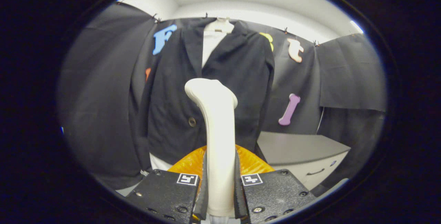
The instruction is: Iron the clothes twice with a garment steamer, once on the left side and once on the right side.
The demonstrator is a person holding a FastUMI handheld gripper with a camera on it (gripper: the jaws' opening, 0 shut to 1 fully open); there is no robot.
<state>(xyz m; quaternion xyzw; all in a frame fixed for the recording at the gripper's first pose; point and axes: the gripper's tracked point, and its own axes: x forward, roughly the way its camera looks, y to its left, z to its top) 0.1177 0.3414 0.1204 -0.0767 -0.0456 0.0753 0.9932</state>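
Gripper [220,186] clamps the white garment steamer [216,127] handle, both fingers pressing its sides. Steamer stands upright, head in front of the black jacket [165,107] hanging on the booth wall. Grey cabinet [303,151] off to one side.

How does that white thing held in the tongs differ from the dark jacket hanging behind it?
The steamer handle is pale, smooth and rigid, standing upright with a bent top; the jacket is dark, soft cloth that hangs loose. The handle is clamped between both fingers of the tongs; the jacket hangs on a hanger beyond them, untouched. The handle looks narrow, the jacket broad. Both stand roughly in line, straight ahead.
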